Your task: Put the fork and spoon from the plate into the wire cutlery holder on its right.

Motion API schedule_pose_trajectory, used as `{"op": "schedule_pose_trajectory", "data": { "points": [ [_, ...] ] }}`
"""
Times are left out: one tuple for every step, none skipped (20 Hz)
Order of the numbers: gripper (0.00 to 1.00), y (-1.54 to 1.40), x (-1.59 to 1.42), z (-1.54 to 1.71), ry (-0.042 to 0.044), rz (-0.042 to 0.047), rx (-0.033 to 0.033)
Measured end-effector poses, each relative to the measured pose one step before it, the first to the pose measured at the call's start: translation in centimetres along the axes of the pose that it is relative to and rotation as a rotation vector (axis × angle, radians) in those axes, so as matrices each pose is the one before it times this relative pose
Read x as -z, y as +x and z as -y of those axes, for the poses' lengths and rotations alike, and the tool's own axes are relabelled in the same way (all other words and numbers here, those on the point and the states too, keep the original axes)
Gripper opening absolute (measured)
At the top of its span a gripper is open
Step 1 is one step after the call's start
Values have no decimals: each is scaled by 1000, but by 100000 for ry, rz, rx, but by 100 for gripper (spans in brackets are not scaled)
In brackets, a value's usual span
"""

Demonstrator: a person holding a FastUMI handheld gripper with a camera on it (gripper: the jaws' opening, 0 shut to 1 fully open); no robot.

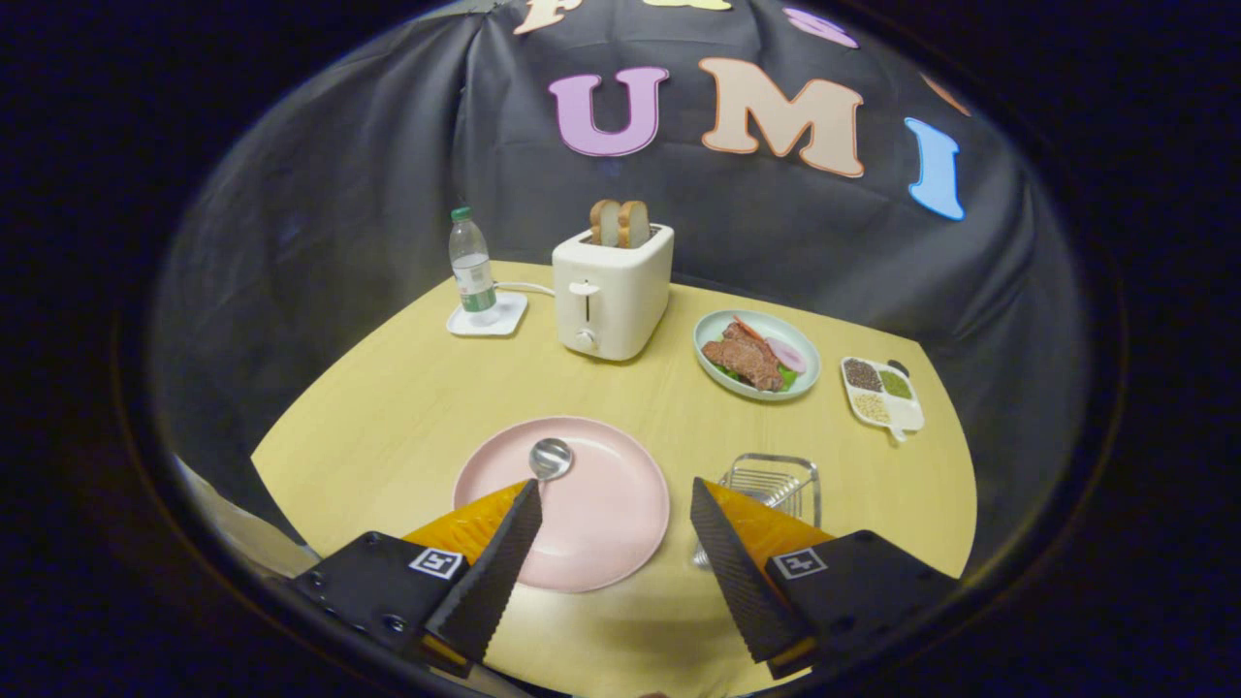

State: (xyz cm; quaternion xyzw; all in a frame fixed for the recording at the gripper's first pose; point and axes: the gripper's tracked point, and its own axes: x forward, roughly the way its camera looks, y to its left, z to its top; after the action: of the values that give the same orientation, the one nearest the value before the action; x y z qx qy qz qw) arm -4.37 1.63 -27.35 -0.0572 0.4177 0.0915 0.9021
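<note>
Gripper (616, 519) hovers w/ fingers spread wide, empty, above pink plate (601, 543). Spoon (550, 458) lies on plate by left fingertip; wire cutlery holder (776, 480) sits just right of plate, partly behind right finger.

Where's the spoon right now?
The spoon lies on the pink plate, its bowl just beyond the open gripper's left finger.

Inspector: The spoon (549, 459) shows its bowl alone; the handle is hidden behind the left finger (490, 572).

Clerk: The fork?

Inspector: Cannot be made out. The wire cutlery holder (776, 483) is partly covered by the right finger (742, 572). The plate's (601, 528) near rim is also partly masked.
</note>
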Motion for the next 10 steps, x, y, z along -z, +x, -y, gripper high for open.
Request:
{"op": "schedule_pose_trajectory", "data": {
  "points": [
    [99,344,330,-576,544,826,395],
    [99,431,141,-560,390,1100,437],
    [99,281,-71,-321,777,3238,1740],
    [99,441,-122,-298,910,3583,1345],
    [99,408,393,-735,1403,1892,437],
    [99,397,812,-702,1394,-291,-7],
    [99,354,937,-573,1156,-737,15],
    [99,332,821,-412,213,-1213,49],
    [99,513,821,-402,-550,-1441,199],
    [99,343,565,-465,-774,-709,53]
  ]
}}
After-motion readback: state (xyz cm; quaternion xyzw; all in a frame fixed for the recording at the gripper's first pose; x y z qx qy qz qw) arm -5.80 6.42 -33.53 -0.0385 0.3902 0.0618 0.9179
